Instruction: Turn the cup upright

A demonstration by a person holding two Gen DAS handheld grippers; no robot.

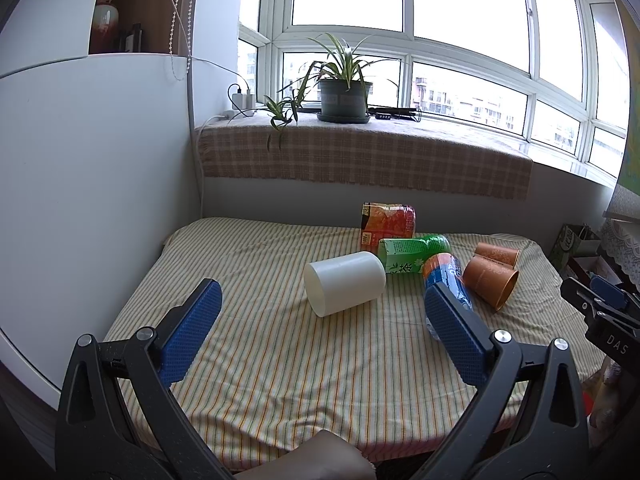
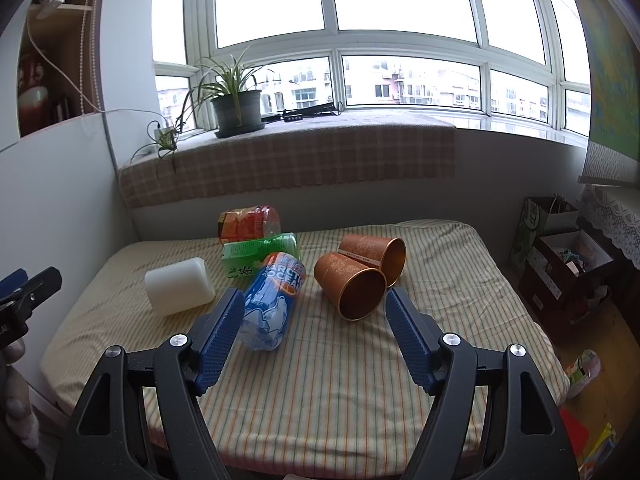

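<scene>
A white cup [image 1: 344, 282] lies on its side on the striped cloth, mouth toward me; it also shows in the right wrist view [image 2: 180, 286]. Two orange cups lie on their sides, the near one [image 2: 352, 286] [image 1: 490, 282] and the far one [image 2: 374, 254] [image 1: 498, 254] touching. My left gripper [image 1: 322, 320] is open and empty, just short of the white cup. My right gripper [image 2: 314, 314] is open and empty, just in front of the near orange cup's mouth. The right gripper's tip shows at the right edge of the left wrist view [image 1: 596, 304].
A blue-and-orange bottle [image 2: 272, 300], a green tea bottle [image 2: 260, 254] and a red bottle [image 2: 248, 222] lie between the cups. The striped table [image 2: 320, 380] ends at a white wall on the left. A potted plant [image 1: 344, 92] stands on the sill. Bags and boxes [image 2: 560, 256] stand at right.
</scene>
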